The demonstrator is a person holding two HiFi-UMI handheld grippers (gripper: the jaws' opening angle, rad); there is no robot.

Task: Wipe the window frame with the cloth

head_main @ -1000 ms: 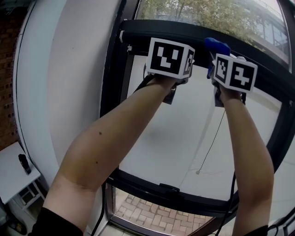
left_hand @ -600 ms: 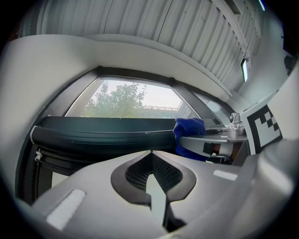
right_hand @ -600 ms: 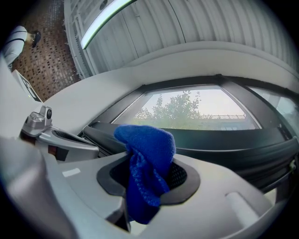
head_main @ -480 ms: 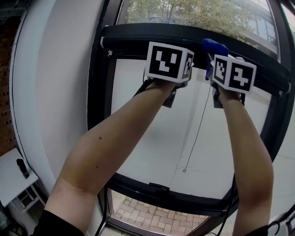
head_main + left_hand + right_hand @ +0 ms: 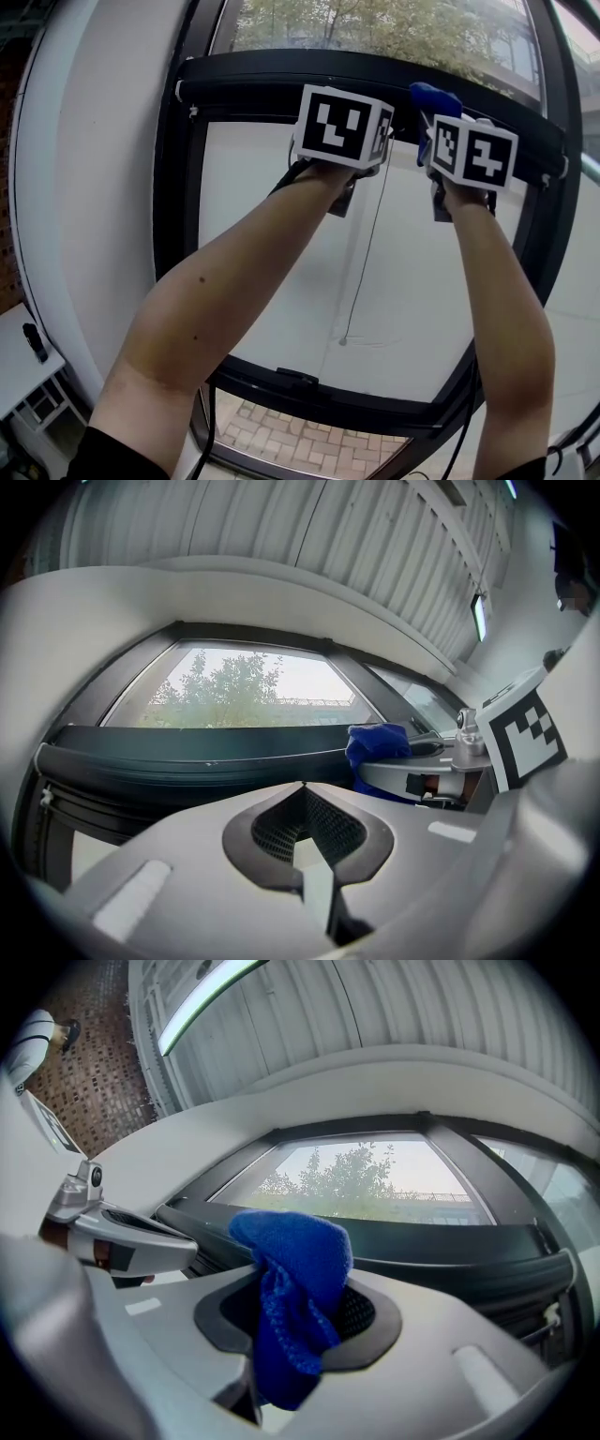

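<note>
A black window frame point(image 5: 178, 244) surrounds a white roller blind, with a black roller casing point(image 5: 253, 84) across the top. My right gripper point(image 5: 305, 1321) is shut on a blue cloth point(image 5: 292, 1283), which bunches up above the jaws and rises just before the casing point(image 5: 450, 1251). The same cloth point(image 5: 433, 96) shows above the right marker cube in the head view and also in the left gripper view, the cloth point(image 5: 377, 744) close to the casing point(image 5: 187, 761). My left gripper point(image 5: 305, 832) is shut with nothing between its jaws, raised beside the right one.
A thin pull cord point(image 5: 361, 262) hangs down the white blind point(image 5: 281, 244) between my two arms. Trees show through the glass point(image 5: 375, 33) above the casing. A white wall point(image 5: 94, 187) runs to the left, with a small white table point(image 5: 23, 366) low at the left edge.
The window has slid left and down in the head view. Both grippers hold nearly the same raised pose.
</note>
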